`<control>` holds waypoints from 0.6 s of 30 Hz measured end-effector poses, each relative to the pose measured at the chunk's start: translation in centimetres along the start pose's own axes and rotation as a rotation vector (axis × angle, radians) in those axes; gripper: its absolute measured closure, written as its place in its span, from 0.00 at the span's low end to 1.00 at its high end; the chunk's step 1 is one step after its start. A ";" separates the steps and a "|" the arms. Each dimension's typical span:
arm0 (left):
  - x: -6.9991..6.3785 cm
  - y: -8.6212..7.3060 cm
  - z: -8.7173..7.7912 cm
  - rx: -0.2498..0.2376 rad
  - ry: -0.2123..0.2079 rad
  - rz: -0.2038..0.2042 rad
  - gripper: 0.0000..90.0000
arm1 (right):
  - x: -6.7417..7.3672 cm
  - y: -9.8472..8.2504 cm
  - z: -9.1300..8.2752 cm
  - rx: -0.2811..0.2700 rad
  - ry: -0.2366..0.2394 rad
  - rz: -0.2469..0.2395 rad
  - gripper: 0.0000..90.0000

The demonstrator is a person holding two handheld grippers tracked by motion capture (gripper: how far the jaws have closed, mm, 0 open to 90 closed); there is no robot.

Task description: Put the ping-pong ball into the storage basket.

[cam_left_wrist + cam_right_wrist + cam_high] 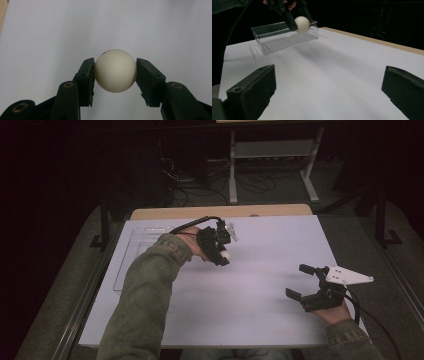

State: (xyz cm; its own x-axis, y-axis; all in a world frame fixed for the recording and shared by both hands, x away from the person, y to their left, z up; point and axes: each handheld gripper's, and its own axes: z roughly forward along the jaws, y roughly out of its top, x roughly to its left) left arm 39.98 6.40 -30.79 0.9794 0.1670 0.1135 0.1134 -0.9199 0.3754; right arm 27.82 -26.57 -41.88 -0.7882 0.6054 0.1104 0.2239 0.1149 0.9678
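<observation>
Right gripper [300, 281] jaws gape over white table [260, 270]; left gripper [223, 254] clamps ball [226, 254]; dark room.

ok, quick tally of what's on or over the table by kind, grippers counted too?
Round white ball, clamped in the left gripper: 1
Clear rectangular plastic tray: 1
Black two-jaw grippers, the left one and the right gripper, which is open with nothing between its jaws: 2
Total: 4
</observation>
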 end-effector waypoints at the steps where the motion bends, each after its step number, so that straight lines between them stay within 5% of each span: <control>1: 0.0 0.0 -0.4 0.004 0.005 0.004 0.57 | 0.0 0.0 0.0 0.000 0.001 -0.001 0.00; 12: -0.3 0.3 -5.1 0.009 0.036 0.013 0.57 | 0.3 0.0 -0.1 0.003 -0.004 -0.001 0.00; 18: -0.5 0.7 -5.9 0.021 0.028 0.025 0.57 | 0.5 -0.1 -0.5 0.002 -0.011 -0.003 0.00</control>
State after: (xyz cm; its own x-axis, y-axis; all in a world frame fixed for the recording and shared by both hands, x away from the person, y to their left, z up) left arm 38.54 7.79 -25.18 0.9769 0.1538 0.1483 0.0931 -0.9312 0.3524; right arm 27.17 -26.67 -41.83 -0.7825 0.6137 0.1055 0.2231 0.1182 0.9676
